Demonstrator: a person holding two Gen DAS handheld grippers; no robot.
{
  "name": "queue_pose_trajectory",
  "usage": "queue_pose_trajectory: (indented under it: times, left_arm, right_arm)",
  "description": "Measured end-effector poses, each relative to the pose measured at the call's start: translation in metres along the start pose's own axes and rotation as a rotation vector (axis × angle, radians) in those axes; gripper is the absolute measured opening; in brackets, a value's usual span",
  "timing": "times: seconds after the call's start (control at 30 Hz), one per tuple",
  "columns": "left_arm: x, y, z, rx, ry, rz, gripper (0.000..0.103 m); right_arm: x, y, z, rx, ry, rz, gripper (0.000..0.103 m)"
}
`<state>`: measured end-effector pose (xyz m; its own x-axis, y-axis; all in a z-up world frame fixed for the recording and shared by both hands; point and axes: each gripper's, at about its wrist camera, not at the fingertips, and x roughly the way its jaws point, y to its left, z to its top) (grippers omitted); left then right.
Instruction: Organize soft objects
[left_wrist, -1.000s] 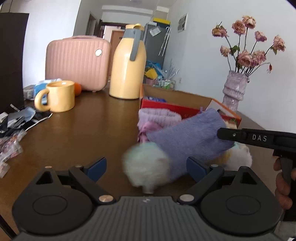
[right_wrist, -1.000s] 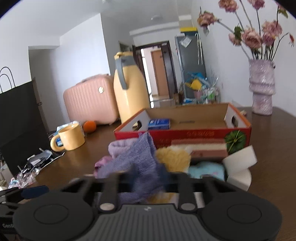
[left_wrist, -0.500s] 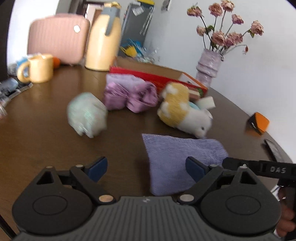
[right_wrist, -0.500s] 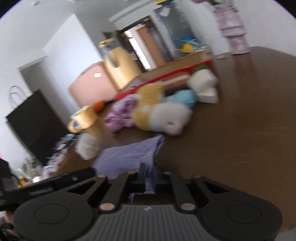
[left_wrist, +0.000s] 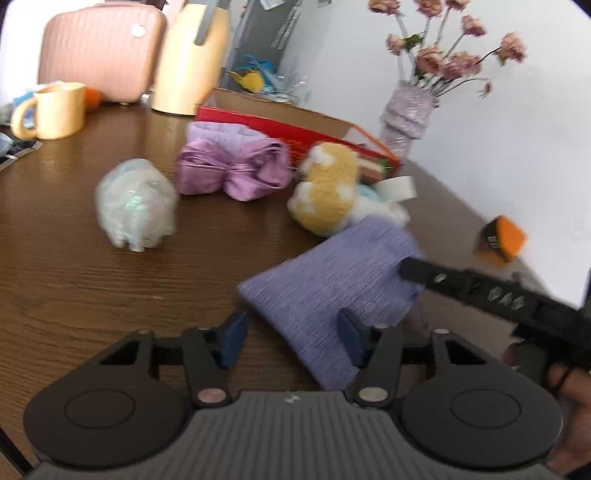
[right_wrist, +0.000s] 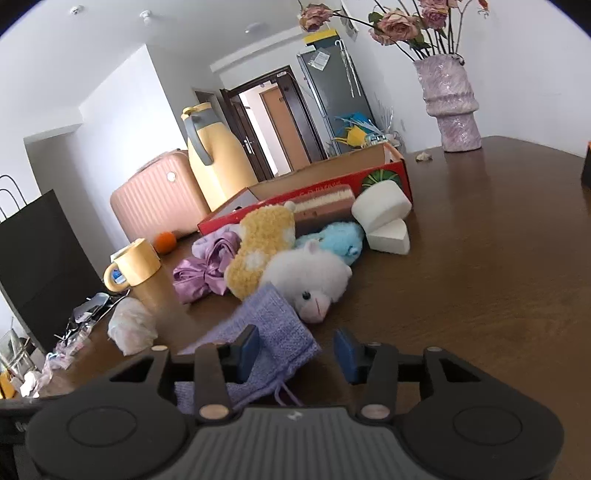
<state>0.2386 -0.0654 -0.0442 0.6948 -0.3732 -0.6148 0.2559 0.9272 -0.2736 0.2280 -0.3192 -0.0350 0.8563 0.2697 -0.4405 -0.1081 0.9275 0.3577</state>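
Note:
A lavender knit cloth lies flat on the brown table, also in the right wrist view. My left gripper is open with the cloth's near edge between its fingers. My right gripper is open just above the cloth's right edge. Behind lie a yellow and white plush, a white plush, a blue plush, a purple satin bundle and a pale fluffy ball.
A red cardboard box sits behind the toys with white sponges beside it. A yellow mug, yellow thermos, pink suitcase, flower vase and an orange block stand around.
The right gripper opened and released the lavender cloth, which now lies on the table. The left gripper moved in over the cloth's near edge.

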Motion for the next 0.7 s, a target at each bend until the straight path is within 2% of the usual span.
queue_pose_trajectory:
  times: [0.07,0.23,0.3,0.37,0.43,0.5,0.53,0.57,0.6,0.63,0.7]
  left_arm:
    - [0.000,0.007,0.001,-0.012,-0.009,0.017,0.052]
    - [-0.002,0.016,0.007,-0.051,-0.019,-0.021,0.053]
    - [-0.001,0.017,0.009,-0.075,-0.015,-0.066,0.058]
    - [0.004,0.016,0.011,-0.107,0.014,-0.117,0.069]
    - [0.011,0.011,0.012,-0.112,0.037,-0.123,0.070]
    - [0.015,0.006,0.013,-0.103,0.026,-0.116,0.067]
    - [0.017,0.005,0.014,-0.107,0.025,-0.123,0.059]
    - [0.020,0.005,0.015,-0.111,0.030,-0.130,0.048]
    - [0.022,0.006,0.016,-0.118,0.034,-0.133,0.041]
    - [0.022,0.006,0.016,-0.120,0.032,-0.140,0.031]
    - [0.019,0.007,0.015,-0.111,0.022,-0.138,0.029]
  right_arm:
    - [0.004,0.001,0.003,-0.003,-0.003,0.007,0.046]
    - [0.015,0.005,0.004,-0.006,0.021,0.028,0.047]
    - [0.015,0.004,0.007,0.002,0.012,0.035,0.048]
    - [0.019,0.002,0.012,0.004,0.006,0.040,0.049]
    - [0.027,0.001,0.019,-0.006,0.003,0.037,0.055]
    - [0.038,-0.001,0.025,-0.010,0.026,0.029,0.054]
    - [0.043,-0.003,0.027,0.001,0.050,0.044,0.045]
    - [0.047,-0.005,0.027,0.027,0.071,0.061,0.028]
    - [0.048,-0.005,0.026,0.038,0.088,0.073,0.021]
    - [0.048,-0.004,0.023,0.035,0.102,0.077,0.017]
    - [0.041,0.001,0.015,0.014,0.103,0.078,0.012]
